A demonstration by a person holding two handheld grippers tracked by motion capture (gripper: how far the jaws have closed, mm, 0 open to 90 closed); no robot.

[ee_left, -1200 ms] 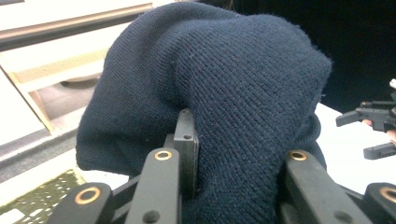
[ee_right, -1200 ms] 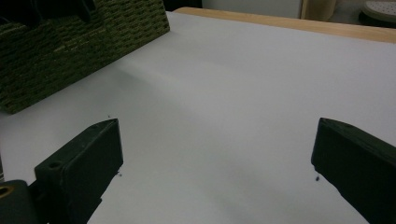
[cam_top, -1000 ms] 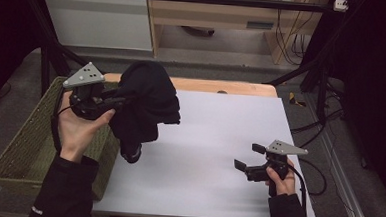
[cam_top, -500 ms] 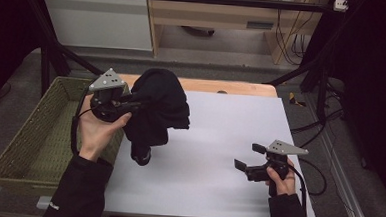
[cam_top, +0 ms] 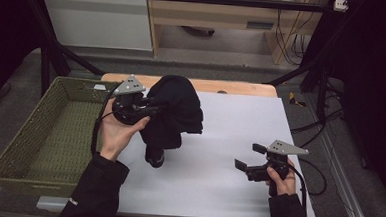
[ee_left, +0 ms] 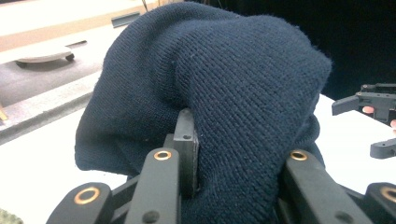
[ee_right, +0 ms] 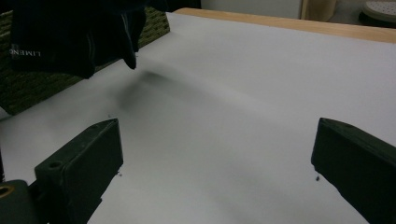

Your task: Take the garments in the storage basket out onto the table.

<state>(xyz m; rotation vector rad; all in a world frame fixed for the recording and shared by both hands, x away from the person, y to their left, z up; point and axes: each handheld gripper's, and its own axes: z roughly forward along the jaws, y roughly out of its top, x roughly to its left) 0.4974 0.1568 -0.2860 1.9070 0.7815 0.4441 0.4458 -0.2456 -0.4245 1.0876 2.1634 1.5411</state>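
A dark navy knit garment (cam_top: 176, 110) hangs bunched from my left gripper (cam_top: 148, 106), whose jaws are shut on a thick fold of it. In the left gripper view the knit (ee_left: 210, 88) swells over and between the jaws of that gripper (ee_left: 238, 154) and hides their tips. The garment's lower end (ee_right: 70, 37) dangles just above the white table (cam_top: 229, 135), casting a shadow on it. My right gripper (cam_top: 248, 156) rests low at the table's right front, open with nothing between its jaws (ee_right: 219, 154). It also appears far off as the other gripper (ee_left: 369, 102).
A green woven basket (cam_top: 24, 134) stands beside the table's left edge, close under the left forearm; its wall (ee_right: 156, 21) is behind the hanging garment. A wooden strip (cam_top: 232, 87) runs along the table's far edge. Black frame poles and cables stand beyond.
My left hand has carried the garment rightward and down, from beside the basket to over the table's left part. The right gripper has stayed where it was.
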